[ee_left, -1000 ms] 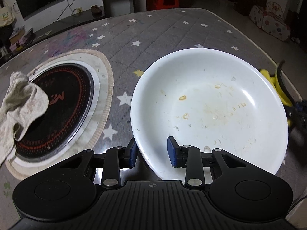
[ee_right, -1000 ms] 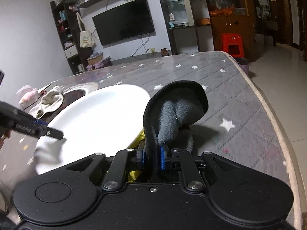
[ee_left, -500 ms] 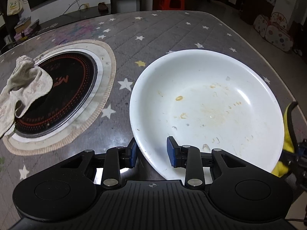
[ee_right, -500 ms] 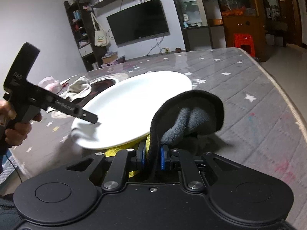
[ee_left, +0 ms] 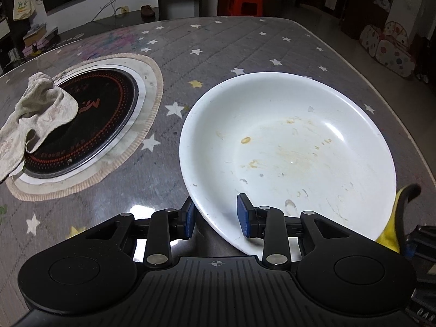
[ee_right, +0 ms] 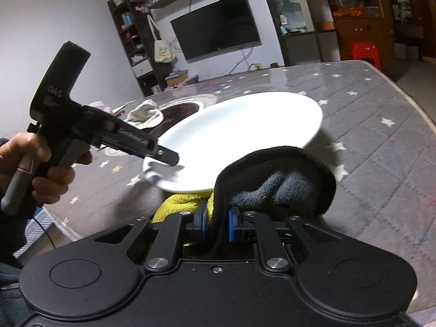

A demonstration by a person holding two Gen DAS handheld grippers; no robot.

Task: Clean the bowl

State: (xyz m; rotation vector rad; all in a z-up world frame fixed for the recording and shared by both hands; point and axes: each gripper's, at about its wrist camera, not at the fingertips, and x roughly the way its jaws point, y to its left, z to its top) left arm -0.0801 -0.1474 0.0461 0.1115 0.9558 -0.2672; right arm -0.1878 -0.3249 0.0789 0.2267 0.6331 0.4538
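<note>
A wide white bowl (ee_left: 288, 147) with dried yellow-brown food marks is tilted up at its near rim. My left gripper (ee_left: 215, 215) straddles that near rim with blue pads on either side and a visible gap, so it is open. In the right wrist view the bowl (ee_right: 239, 136) is lifted on the left gripper's side. My right gripper (ee_right: 216, 224) is shut on a black-and-yellow cleaning cloth (ee_right: 278, 182) just below the bowl's near edge. The cloth also shows in the left wrist view (ee_left: 397, 218) at the bowl's right.
A round black induction hob (ee_left: 81, 120) on a beige mat lies left of the bowl, with a crumpled grey rag (ee_left: 35, 114) on its left edge. The grey star-patterned tabletop (ee_left: 218, 54) curves away to an edge at the right.
The bowl's near side has come up off the table on the left gripper. My right gripper with the cloth has moved in closer under the bowl's edge.
</note>
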